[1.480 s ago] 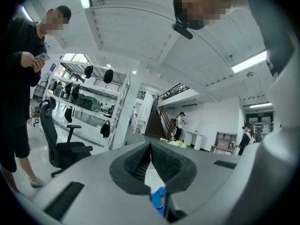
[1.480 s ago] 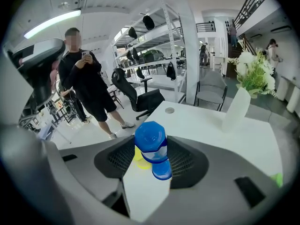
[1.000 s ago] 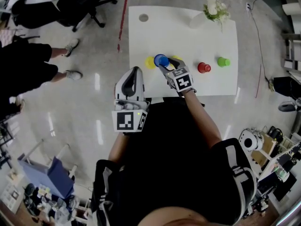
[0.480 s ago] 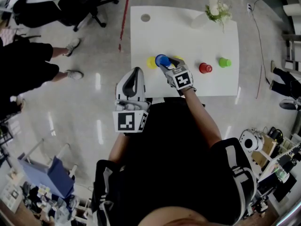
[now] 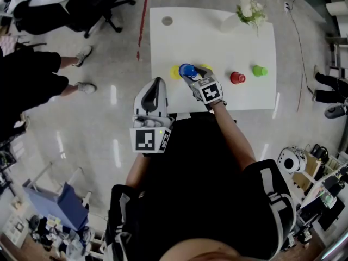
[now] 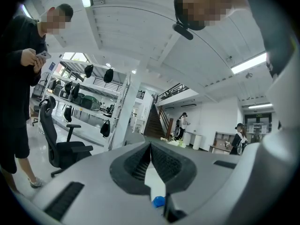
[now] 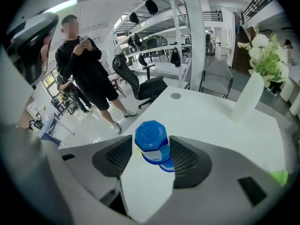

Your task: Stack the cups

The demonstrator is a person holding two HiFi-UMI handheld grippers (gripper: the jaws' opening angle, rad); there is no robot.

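Note:
An upside-down blue cup (image 5: pixel 187 69) stands near the front of the white table (image 5: pixel 217 42), with a wider blue rim under it. My right gripper (image 5: pixel 188 76) points down at it. In the right gripper view the blue cup (image 7: pixel 151 137) sits between the jaws, which have just been opening; a thin gap shows at the left pad (image 7: pixel 117 156). Yellow cups (image 5: pixel 174 72) flank it. A red cup (image 5: pixel 236 78) and a green cup (image 5: pixel 259 70) stand to the right. My left gripper (image 5: pixel 157 82) hovers level off the table's front edge, shut and empty (image 6: pixel 150 146).
A white vase of flowers (image 5: pixel 247 10) stands at the table's far edge, also seen in the right gripper view (image 7: pixel 248 95). A round hole (image 5: pixel 167 21) marks the far left corner. A person (image 7: pixel 82 64) and an office chair (image 5: pixel 92 4) are left of the table.
Both grippers keep their places, and the blue cup has not moved. At the picture's right edge a person's feet have come into view.

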